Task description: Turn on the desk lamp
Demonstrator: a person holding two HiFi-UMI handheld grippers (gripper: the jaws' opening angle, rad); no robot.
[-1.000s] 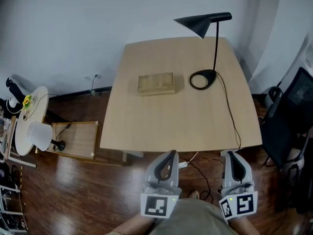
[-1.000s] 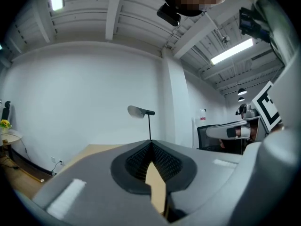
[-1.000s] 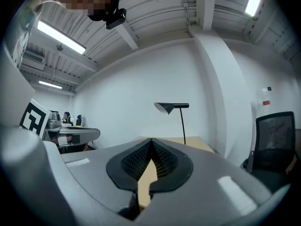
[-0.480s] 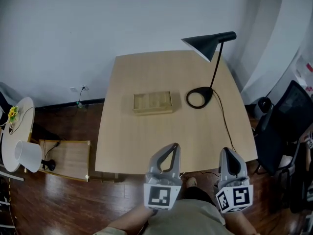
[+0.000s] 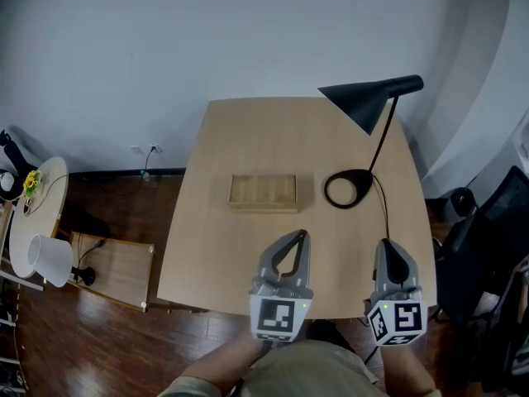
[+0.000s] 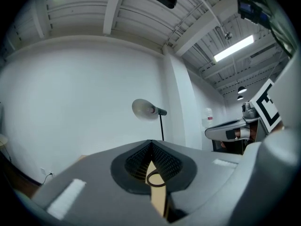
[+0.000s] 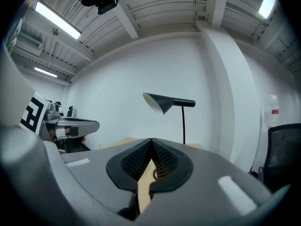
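— Where is the desk lamp (image 5: pixel 364 99)?
— On the desk (image 5: pixel 240 246), at its far right corner. Its ring base sits near the desk's right edge.
— And the grippers?
— The left hand-held gripper (image 5: pixel 301 234) and the right hand-held gripper (image 5: pixel 388 243) hover over the desk's near edge, both with jaws closed and holding nothing. A wooden tray (image 5: pixel 263 192) lies mid-desk.

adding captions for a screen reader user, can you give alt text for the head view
Seen from above, a black desk lamp stands at the far right of a light wooden table, with a flat wooden box at mid-table. The left gripper and right gripper hover over the near edge, jaws closed and empty.
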